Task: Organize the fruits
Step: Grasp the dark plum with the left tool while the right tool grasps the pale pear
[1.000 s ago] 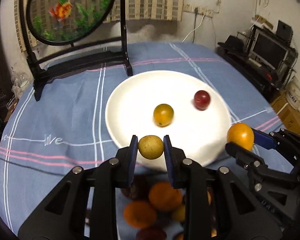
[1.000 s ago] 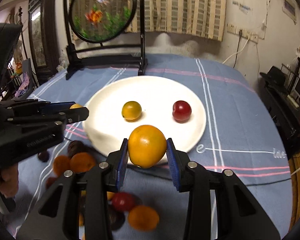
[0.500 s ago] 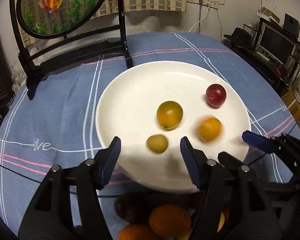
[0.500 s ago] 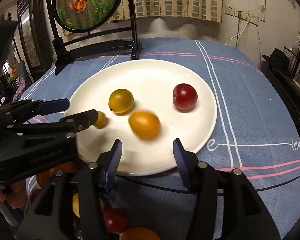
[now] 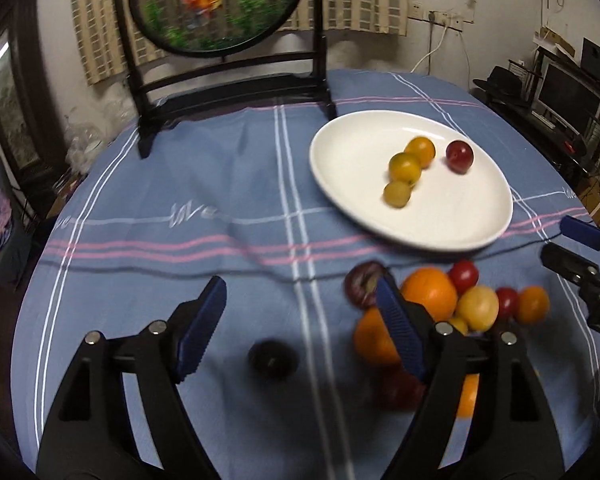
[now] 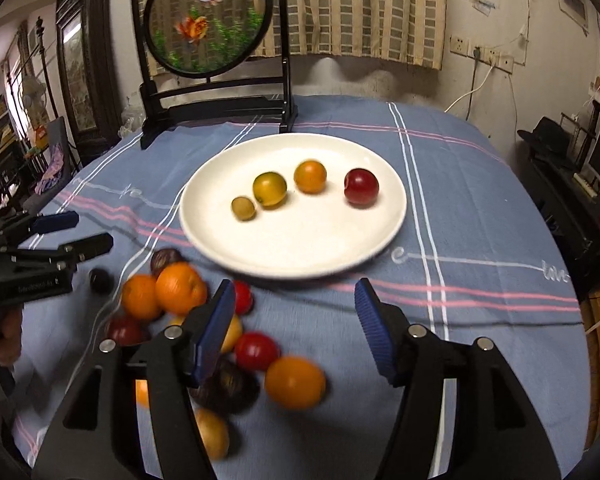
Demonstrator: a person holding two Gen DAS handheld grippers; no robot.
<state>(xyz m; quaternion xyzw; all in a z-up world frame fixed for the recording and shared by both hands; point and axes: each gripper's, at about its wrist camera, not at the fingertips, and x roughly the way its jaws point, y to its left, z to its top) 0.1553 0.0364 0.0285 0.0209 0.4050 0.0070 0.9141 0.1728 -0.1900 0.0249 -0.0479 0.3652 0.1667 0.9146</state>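
- A round screen with painted goldfish (image 6: 206, 20) stood at the far end of the desk (image 6: 480, 208), behind the white plate (image 6: 300, 248).
- On the plate lay four fruits in a row: a small yellow-green fruit (image 6: 243, 208), a bigger green-yellow one (image 6: 269, 188), an orange one (image 6: 310, 176) and a red one (image 6: 361, 186).
- A loose heap of fruit (image 6: 180, 292) crowded the blue cloth (image 5: 220, 184) just short of the plate, oranges, red and dark ones touching.
- One dark fruit (image 5: 273, 359) sat apart from the heap.
- Left tool (image 5: 300, 332) was wide and opening, nothing between its pads; its right pad stood in front of the heap, the dark fruit below the gap.
- Right tool (image 6: 296, 332) was opening too, holding nothing; its left pad overlapped the heap, bare cloth in the gap.
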